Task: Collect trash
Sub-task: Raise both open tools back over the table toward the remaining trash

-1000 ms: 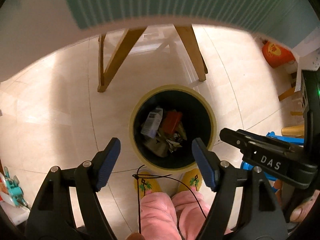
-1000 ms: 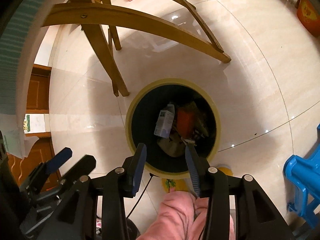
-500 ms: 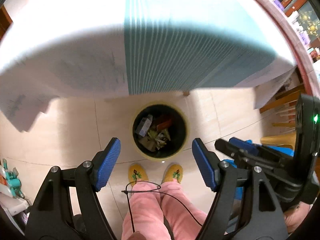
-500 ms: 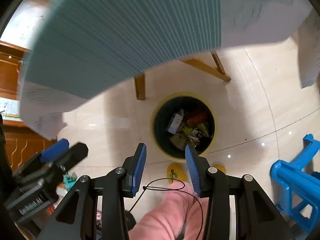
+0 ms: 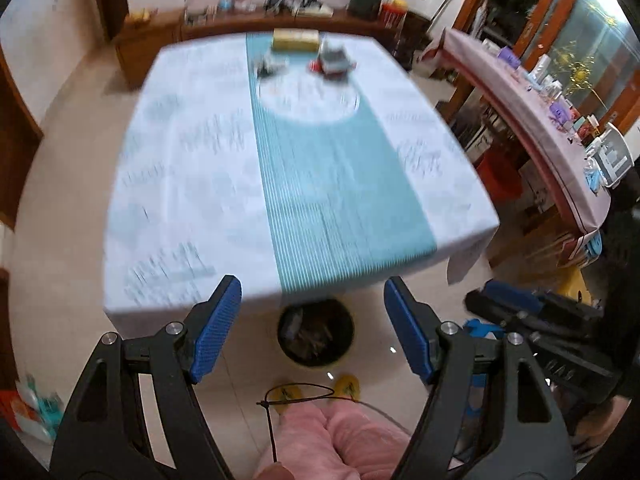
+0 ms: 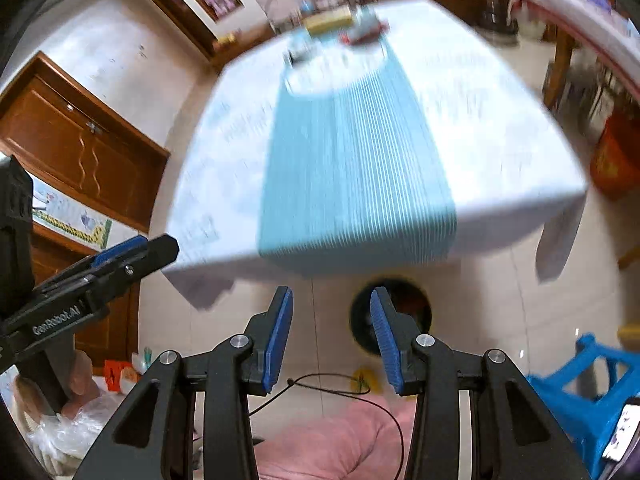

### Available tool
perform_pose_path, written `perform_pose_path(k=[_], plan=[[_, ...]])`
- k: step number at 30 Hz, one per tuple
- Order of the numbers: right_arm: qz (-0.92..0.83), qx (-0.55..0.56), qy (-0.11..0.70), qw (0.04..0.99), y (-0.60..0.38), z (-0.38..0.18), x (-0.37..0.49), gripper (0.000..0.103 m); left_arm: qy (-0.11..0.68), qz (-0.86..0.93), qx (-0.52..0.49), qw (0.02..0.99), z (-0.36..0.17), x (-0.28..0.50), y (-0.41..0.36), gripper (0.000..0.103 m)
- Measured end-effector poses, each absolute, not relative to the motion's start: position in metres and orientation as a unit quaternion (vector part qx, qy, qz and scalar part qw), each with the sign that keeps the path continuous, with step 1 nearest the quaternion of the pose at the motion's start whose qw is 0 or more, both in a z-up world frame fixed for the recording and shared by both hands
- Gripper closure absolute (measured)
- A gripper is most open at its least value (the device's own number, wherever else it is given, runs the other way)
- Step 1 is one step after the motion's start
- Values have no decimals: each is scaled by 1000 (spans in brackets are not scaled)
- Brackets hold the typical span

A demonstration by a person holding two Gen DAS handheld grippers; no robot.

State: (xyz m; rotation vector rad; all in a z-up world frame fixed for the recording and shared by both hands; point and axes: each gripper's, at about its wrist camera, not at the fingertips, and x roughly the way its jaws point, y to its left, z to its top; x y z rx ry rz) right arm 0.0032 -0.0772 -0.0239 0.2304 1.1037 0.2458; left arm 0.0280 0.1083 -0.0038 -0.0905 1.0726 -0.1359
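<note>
the left gripper [image 5: 312, 330] is seen spread wide and empty; the right gripper [image 6: 331, 336] is parted narrower, nothing between its pads. the trash bin [image 5: 316, 332] sits on the floor under the table [image 5: 192, 184] edge. blurred trash items [image 5: 328, 60] lie at the table's 12 o'clock end.

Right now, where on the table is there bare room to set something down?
The near half of the table is free: the white cloth on both sides of the teal runner, from the near edge up to the pale round patch. The far end is crowded: a yellow box and small blurred items cluster there.
</note>
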Motion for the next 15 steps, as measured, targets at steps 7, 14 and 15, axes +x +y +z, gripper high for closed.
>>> perform_pose_path(k=[7,14,15], plan=[[112,125,451,877,-77,74,27,62,462,-83,-22,883,88,51,121,32],[121,129,406,896,-72,167,68,62,442,-94,-5,892,148,94,122,32],[124,129,406,896,-71,176,76,62,442,-95,-6,892,153,101,122,32]])
